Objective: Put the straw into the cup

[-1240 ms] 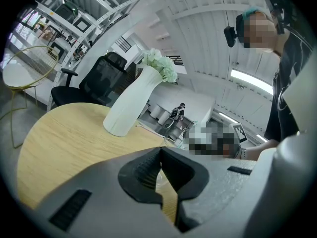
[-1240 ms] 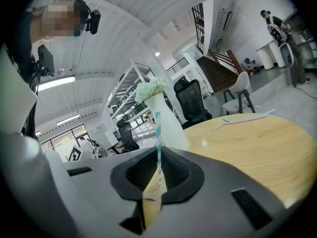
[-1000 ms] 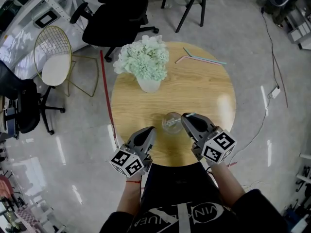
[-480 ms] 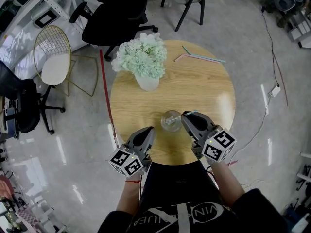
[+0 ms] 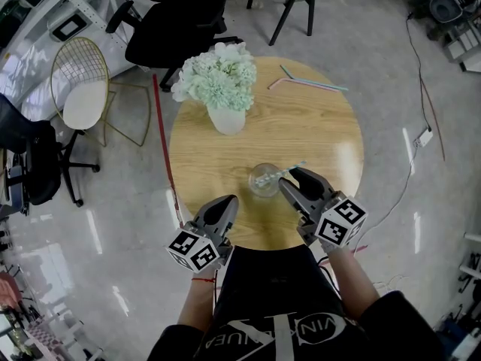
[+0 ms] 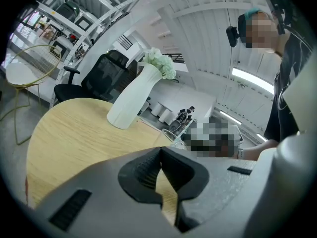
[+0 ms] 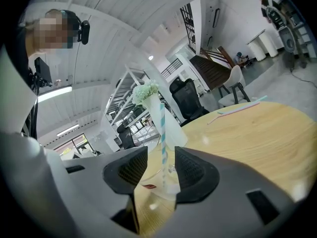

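Note:
A clear glass cup [image 5: 264, 180] stands on the round wooden table [image 5: 218, 164] near its front edge. A blue-and-white striped straw [image 5: 286, 171] leans in the cup, its top toward my right gripper [image 5: 291, 179]. In the right gripper view the straw [image 7: 162, 133] stands upright in the cup [image 7: 166, 185] between the jaws of the right gripper [image 7: 160, 152], with a gap on each side. These jaws have just been opening and stand open. My left gripper [image 5: 228, 201] waits at the table's front edge to the left of the cup, shut and empty, its pads meeting [image 6: 160, 152].
A white vase [image 5: 228, 119] of pale flowers [image 5: 218, 85] stands at the back left of the table. Two spare straws [image 5: 304, 84] lie at the far edge. A black office chair [image 5: 169, 28] and a gold wire chair [image 5: 79, 89] stand beyond.
The right gripper's jaws have opened and let go of the straw, which now leans in the cup on its own. The left gripper has kept still.

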The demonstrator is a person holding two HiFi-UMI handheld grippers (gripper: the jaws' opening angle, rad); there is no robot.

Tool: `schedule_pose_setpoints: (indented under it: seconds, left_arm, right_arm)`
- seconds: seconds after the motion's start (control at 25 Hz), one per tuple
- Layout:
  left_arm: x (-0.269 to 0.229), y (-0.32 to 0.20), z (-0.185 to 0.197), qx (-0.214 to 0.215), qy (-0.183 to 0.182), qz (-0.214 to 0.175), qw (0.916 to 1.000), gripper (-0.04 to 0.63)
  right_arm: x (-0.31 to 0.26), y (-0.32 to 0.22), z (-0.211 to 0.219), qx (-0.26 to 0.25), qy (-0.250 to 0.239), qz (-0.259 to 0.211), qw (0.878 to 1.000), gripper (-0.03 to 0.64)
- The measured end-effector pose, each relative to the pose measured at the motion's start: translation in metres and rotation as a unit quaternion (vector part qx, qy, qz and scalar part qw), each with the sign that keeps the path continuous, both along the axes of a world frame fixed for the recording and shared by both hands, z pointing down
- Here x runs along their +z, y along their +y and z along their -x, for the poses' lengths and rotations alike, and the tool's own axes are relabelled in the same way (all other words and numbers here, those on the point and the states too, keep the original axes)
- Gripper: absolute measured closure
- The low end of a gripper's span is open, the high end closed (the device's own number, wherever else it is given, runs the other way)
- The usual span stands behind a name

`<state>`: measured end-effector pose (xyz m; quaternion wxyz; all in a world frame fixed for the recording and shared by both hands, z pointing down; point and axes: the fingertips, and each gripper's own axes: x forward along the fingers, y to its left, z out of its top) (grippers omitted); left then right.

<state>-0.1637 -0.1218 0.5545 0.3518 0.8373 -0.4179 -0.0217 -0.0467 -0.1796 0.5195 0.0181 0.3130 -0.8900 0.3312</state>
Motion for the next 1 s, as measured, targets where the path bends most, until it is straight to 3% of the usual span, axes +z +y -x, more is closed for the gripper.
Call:
schedule_pose_setpoints:
  seconds: [0.24, 0.72, 1.0]
  left_arm:
    - [-0.003, 0.012, -0.002, 0.005, 0.003, -0.005, 1.0000, 0.588]
    - [-0.027, 0.032, -0.010, 0.020, 0.007, -0.037, 0.9991, 0.588]
    - [-0.032, 0.054, -0.021, 0.042, 0.000, -0.051, 0.9978, 0.588]
  right_arm:
    - [0.003, 0.015, -0.002, 0.000, 0.033, -0.009, 0.999, 0.413]
    - [-0.019, 0.057, -0.005, -0.006, 0.059, -0.047, 0.997, 0.414]
    - [-0.030, 0.091, -0.011, 0.004, 0.062, -0.058, 0.996, 0.607]
